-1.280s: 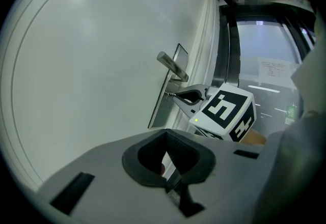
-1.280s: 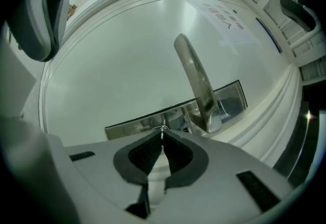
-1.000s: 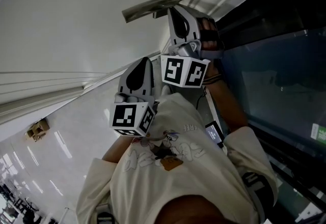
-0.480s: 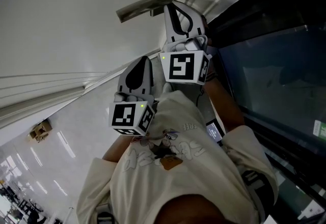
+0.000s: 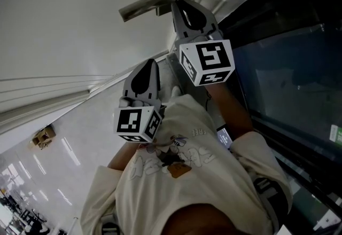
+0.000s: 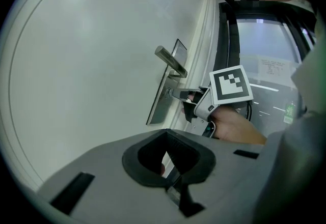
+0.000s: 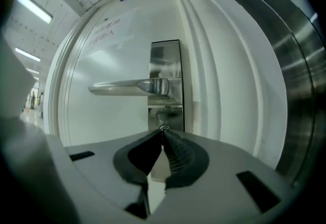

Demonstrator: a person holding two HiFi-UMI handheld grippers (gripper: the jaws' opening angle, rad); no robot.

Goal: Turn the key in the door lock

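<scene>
Pinched shut on the little key (image 7: 164, 128) with the right gripper (image 7: 163, 132), in the lock (image 7: 166, 115) at 6 o'clock under the door handle (image 7: 127, 86). Closed on nothing with the left gripper (image 6: 166, 142), at 7 o'clock from the right one.
</scene>
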